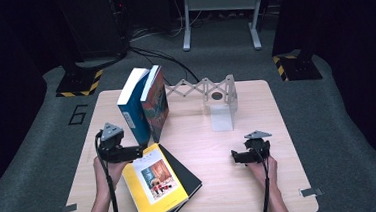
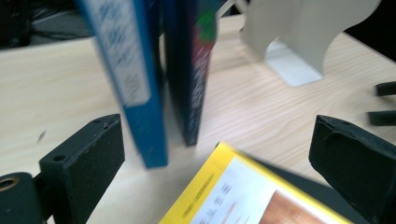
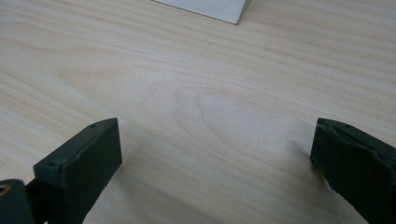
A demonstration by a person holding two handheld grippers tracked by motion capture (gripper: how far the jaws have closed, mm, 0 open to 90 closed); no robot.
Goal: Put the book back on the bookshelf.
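Note:
Two books stand upright and lean together at the table's back left: a blue book (image 1: 133, 107) (image 2: 135, 70) and a dark book with a colourful cover (image 1: 156, 105) (image 2: 196, 84). In front of them a yellow book (image 1: 154, 183) (image 2: 243, 196) lies flat on a black book (image 1: 188, 178). My left gripper (image 1: 138, 152) (image 2: 219, 140) is open at the yellow book's far corner, which lies between the jaws without touching them. My right gripper (image 1: 234, 157) (image 3: 215, 140) is open over bare wood at the right, with nothing between its jaws.
A white extending book rack (image 1: 223, 101) (image 2: 303, 37) stands at the back centre, its flat base (image 3: 205, 7) just ahead of my right gripper. The wooden table (image 1: 262, 191) has free room at the right and front right. Dark stands and cables are on the floor beyond.

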